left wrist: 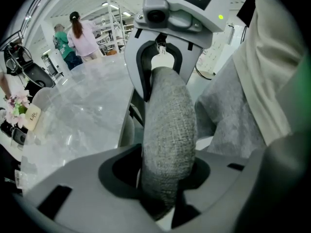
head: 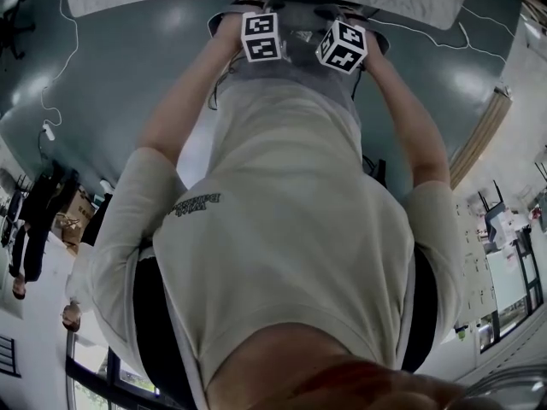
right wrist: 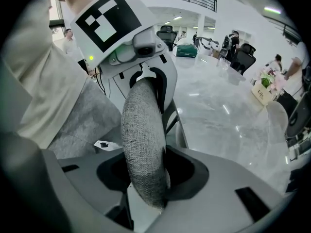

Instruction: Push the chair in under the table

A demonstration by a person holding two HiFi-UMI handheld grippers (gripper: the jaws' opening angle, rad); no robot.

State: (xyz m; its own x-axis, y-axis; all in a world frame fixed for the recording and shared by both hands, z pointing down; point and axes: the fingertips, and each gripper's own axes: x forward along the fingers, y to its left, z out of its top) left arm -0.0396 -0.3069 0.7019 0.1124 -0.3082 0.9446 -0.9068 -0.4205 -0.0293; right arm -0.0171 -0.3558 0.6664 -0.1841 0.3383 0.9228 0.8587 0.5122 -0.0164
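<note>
Starting at the far left of the left gripper view, a bunch of flowers [left wrist: 14, 106] and a small card [left wrist: 32, 118] stand on the pale marble desk [left wrist: 82, 115]. Two people [left wrist: 77, 35] stand beyond its far end, well apart from the work. The desk's near edge lies just beside the chair back [left wrist: 167, 125], and dark chair struts show below that edge.

The chair stands between the person and the desk. Its grey fabric back has a padded top edge whose long axis runs across the person, along the desk edge, from one claw to the other. The left claw [left wrist: 160, 178] is clamped on that edge near one end, and the fabric fills the gap between its jaws. The right claw [right wrist: 146, 176] is closed on it in the same way near the other end. Both claws point steeply down.

In the head view, teal floor [head: 111, 67] spreads to either side of the person, with a thin white cable [head: 53, 101] trailing over it on the left.

On the right, in the right gripper view, the desk stretches away with more flowers [right wrist: 267, 81] at its far side. Office chairs [right wrist: 243, 57] and people are beyond it.
</note>
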